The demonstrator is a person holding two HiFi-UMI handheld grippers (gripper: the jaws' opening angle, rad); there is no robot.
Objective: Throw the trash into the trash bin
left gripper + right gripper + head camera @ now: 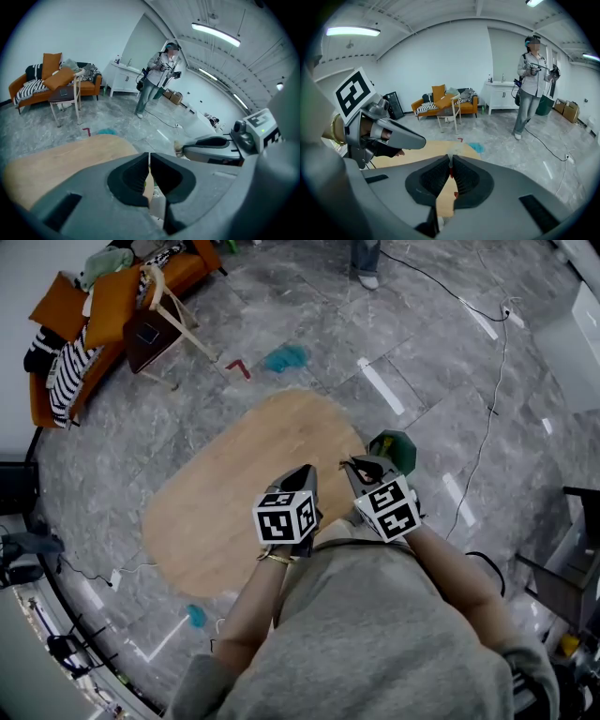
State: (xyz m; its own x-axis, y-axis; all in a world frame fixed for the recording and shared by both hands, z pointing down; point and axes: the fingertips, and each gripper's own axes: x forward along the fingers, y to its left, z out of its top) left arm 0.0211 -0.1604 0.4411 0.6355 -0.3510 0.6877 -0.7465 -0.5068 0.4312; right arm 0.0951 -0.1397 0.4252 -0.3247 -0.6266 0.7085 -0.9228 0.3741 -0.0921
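Note:
A dark green trash bin (pixel 401 448) stands on the floor off the right edge of the oval wooden table (pixel 225 493). My right gripper (pixel 354 465) (pixel 450 162) hangs just left of the bin, over the table's edge. It is shut on a small thin piece of trash (pixel 449 158), whitish with a bit of red; in the left gripper view the scrap (pixel 178 148) shows at the tip. My left gripper (pixel 307 471) (pixel 149 162) is beside it over the table, shut with nothing seen between its pads.
An orange sofa (pixel 56 310) piled with cushions and a wooden chair (pixel 155 320) stand at the far left. A person (pixel 529 84) stands further off by a white cabinet. A cable (pixel 492 399) runs across the grey floor; a teal scrap (pixel 284 358) lies beyond the table.

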